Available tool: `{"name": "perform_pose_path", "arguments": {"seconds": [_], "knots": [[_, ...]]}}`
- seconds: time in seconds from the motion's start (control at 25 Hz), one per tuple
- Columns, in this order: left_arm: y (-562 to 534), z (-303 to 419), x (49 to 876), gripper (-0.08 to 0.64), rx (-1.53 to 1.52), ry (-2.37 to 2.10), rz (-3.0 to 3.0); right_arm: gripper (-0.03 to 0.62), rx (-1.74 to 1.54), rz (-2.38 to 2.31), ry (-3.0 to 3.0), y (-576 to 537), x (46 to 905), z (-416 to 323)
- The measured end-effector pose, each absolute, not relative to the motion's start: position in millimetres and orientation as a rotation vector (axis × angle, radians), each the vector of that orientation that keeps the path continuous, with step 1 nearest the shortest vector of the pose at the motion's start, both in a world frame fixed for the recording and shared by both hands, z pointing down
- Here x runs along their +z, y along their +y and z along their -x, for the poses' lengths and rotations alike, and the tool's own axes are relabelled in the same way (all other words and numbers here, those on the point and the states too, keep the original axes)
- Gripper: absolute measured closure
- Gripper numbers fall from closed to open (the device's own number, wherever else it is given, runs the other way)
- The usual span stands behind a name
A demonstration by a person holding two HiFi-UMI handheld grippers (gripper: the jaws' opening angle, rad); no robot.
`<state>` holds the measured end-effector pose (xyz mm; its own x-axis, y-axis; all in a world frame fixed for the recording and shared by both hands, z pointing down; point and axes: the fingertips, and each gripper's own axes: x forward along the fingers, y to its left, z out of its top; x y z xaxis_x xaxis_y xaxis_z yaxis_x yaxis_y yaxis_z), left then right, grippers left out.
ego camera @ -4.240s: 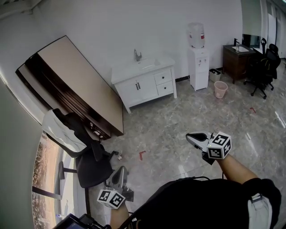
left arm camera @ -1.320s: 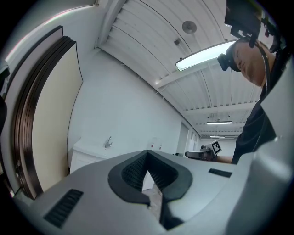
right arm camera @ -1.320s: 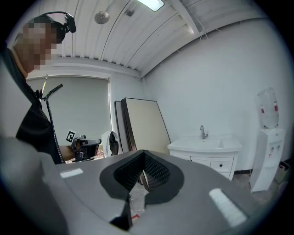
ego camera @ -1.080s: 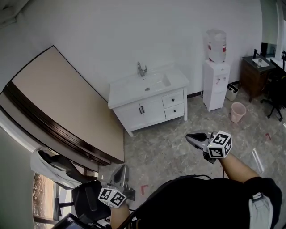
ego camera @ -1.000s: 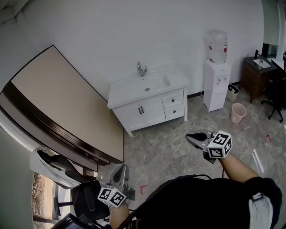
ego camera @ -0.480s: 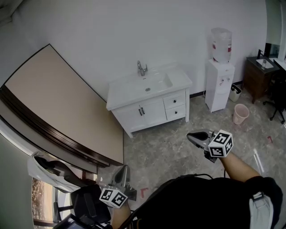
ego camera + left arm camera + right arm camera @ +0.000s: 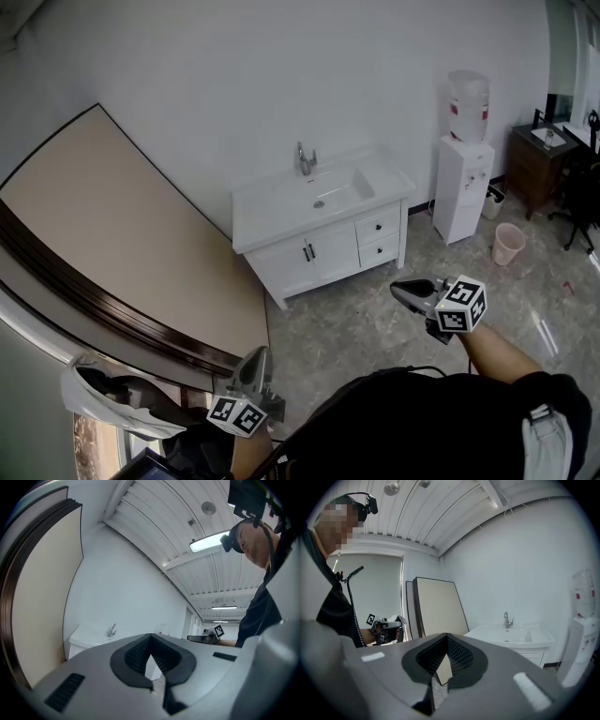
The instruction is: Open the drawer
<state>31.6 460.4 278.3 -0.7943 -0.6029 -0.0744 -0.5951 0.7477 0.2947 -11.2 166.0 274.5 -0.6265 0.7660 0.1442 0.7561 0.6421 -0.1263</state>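
The floor (image 7: 356, 319) is grey marbled tile and the walls are plain white. Ahead of both tongs, and well apart from them, a white cabinet (image 7: 309, 253) stands against the wall. Its tabletop (image 7: 272, 211) carries a sink (image 7: 333, 194) and a tap (image 7: 304, 159).

A big beige board (image 7: 122, 234) leans on the wall beyond the left tongs (image 7: 257, 358). A water cooler (image 7: 466, 178), a pink bin (image 7: 509, 243) and a dark desk (image 7: 539, 159) stand off to the far side of the right tongs (image 7: 405, 289).

The two drawers sit at the cabinet's end nearer the right tongs, the top drawer (image 7: 378, 227) above the bottom drawer (image 7: 380, 250). Both are pushed in flush. They lie past the right tongs' tip, with bare floor between them and nothing touching. The left tongs are further from them still.

Both tongs are clenched and grasp nothing. In each gripper view the dark ribbed pads meet at the tip.

The head view alone shows the drawer fronts and the floor clearly. The left gripper view looks along the left tongs (image 7: 150, 637). It shows the ribbed ceiling with a lit strip lamp (image 7: 208, 542), and puts the tap (image 7: 112, 630) to the left of the jaws and the right tongs (image 7: 199, 638) to the right. The right gripper view looks along the right tongs (image 7: 446, 637). It shows the left tongs (image 7: 386, 625) and the board (image 7: 438, 606) to the left of the jaws, and the sink (image 7: 511, 632) and the water cooler (image 7: 581, 620) to the right.
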Motion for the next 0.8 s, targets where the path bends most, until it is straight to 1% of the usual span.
{"name": "perform_pose_path", "arguments": {"seconds": [0.24,0.44,0.8], "knots": [[507.8,10.0,284.4,0.568,-0.481,-2.876,-1.046,0.594,0.082,1.220,-2.683,219.1,277.0,44.4],[531.4,39.9,295.3,0.568,-0.495,-2.858,-1.046,0.594,0.074,1.205,-2.671,241.3,285.8,68.8],[501.1,98.5,296.3,0.568,-0.485,-2.865,-1.009,0.594,0.113,1.246,-2.651,216.3,292.7,134.0]]}}
